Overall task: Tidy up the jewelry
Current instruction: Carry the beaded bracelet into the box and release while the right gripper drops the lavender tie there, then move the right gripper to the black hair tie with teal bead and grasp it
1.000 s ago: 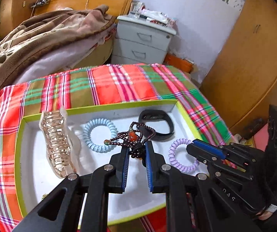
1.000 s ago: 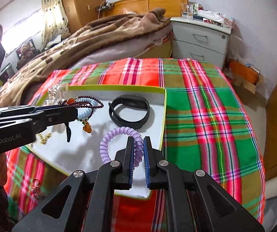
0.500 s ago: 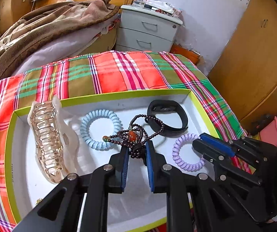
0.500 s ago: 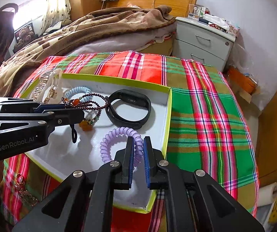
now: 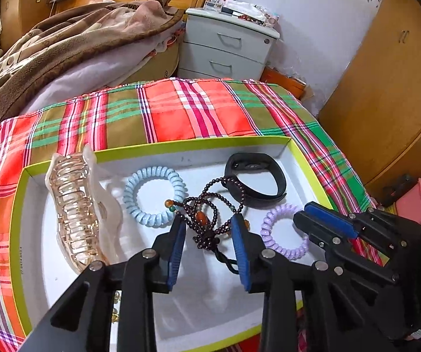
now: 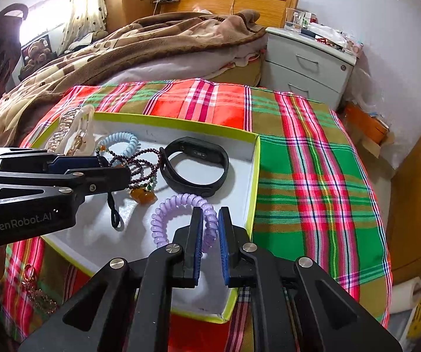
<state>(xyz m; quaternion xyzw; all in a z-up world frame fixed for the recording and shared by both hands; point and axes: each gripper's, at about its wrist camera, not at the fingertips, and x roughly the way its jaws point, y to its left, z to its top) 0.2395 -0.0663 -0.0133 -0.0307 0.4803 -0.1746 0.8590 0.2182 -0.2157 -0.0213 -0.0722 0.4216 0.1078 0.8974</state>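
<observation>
A white tray with a lime rim (image 5: 181,144) (image 6: 255,158) lies on a plaid cloth. In it are a clear hair claw (image 5: 75,205), a blue coil hair tie (image 5: 154,195), a dark bead bracelet (image 5: 210,214) (image 6: 140,164), a black band (image 5: 255,179) (image 6: 195,170) and a purple coil hair tie (image 5: 283,234) (image 6: 181,214). My left gripper (image 5: 210,228) is open, its jaws either side of the bead bracelet, which rests in the tray. My right gripper (image 6: 210,223) is shut on the purple coil.
The plaid cloth (image 6: 313,176) covers a small table. A bed with a brown blanket (image 5: 63,44) lies behind. A grey nightstand (image 5: 228,47) stands at the back right, a wooden wardrobe (image 5: 386,88) on the right. Gold jewelry (image 6: 34,290) lies on the cloth left of the tray.
My left gripper has opened and released the bead bracelet, which now lies in the tray. My right gripper stays shut on the purple coil.
</observation>
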